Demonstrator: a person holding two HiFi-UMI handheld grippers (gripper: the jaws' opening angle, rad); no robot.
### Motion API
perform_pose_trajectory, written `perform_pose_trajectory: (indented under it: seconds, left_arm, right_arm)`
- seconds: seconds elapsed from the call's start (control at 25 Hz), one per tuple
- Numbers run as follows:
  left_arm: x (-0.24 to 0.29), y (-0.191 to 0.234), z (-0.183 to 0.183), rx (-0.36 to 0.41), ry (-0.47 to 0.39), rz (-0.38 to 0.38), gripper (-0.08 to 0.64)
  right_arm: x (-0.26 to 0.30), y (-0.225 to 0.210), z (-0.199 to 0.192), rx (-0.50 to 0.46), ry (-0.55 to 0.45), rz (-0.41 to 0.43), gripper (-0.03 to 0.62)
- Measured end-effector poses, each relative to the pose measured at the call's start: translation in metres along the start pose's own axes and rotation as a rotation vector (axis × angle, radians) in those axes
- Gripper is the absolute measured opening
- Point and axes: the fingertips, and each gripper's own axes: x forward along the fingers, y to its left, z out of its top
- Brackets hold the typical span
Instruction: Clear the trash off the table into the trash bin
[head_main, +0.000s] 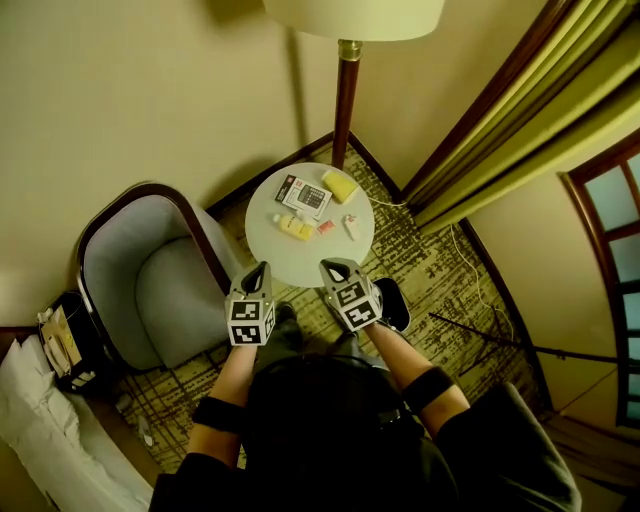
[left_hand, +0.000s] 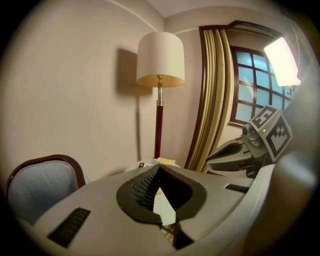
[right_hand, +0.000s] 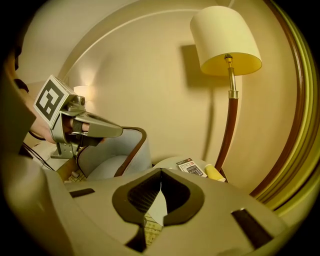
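1. While the grey armchair (head_main: 150, 285) takes up the floor just left of the round table (head_main: 300, 265), it also stands between that table and a dark container (head_main: 72, 345) on the chair's far side. That container is probably the trash bin, though I cannot be sure.
2. Behind the table rises the floor lamp (head_main: 345, 95), its pole close to the far rim. The curtain (head_main: 500, 110) hangs off to the table's right, with open patterned carpet between them.
3. On the table, the near half is bare, so there is free room to reach in over the near rim. All the trash lies on the far half.
4. At that near rim the left gripper (head_main: 261, 270) and right gripper (head_main: 332, 266) hover side by side, each with its jaws pressed together and nothing between them.
5. Toward the far rim lie a flat calculator pack (head_main: 303, 195) and, right of it, a yellow block (head_main: 340, 185). Nearer the table's middle lie a small yellow bottle (head_main: 294, 227), a tiny pink piece (head_main: 326, 227) and a small white piece (head_main: 351, 227).
6. By my reading the task is barely begun — five pieces wait on the table, none is held, and every trip must skirt the armchair.
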Motion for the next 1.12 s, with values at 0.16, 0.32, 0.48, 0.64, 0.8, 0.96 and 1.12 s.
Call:
perform_pose_trajectory:
  seconds: [0.16, 0.32, 0.48, 0.64, 0.8, 0.96, 1.12]
  left_arm:
    - [0.004, 0.004, -0.011, 0.003, 0.021, 0.003, 0.0]
    - [0.018, 0.011, -0.015, 0.005, 0.039, 0.003, 0.0]
    - [0.038, 0.023, -0.027, 0.019, 0.069, 0.007, 0.0]
    - [0.058, 0.024, -0.024, 0.013, 0.091, -0.031, 0.0]
    - [0.084, 0.037, -0.029, 0.012, 0.104, -0.044, 0.0]
    - [0.111, 0.05, -0.037, -0.008, 0.118, -0.049, 0.0]
    - [0.134, 0.06, -0.046, -0.033, 0.128, -0.055, 0.0]
  right_arm:
    - [0.011, 0.003, -0.008, -0.015, 0.031, 0.004, 0.016]
    - [0.031, -0.008, -0.011, -0.055, 0.066, -0.022, 0.029]
    - [0.065, -0.02, -0.019, -0.109, 0.12, -0.046, 0.035]
    - [0.107, -0.028, -0.034, -0.157, 0.194, -0.028, 0.102]
    - [0.151, -0.034, -0.047, -0.192, 0.261, 0.012, 0.212]
    - [0.195, -0.041, -0.066, -0.236, 0.324, 0.049, 0.293]
    - [0.234, -0.051, -0.087, -0.261, 0.38, 0.052, 0.351]
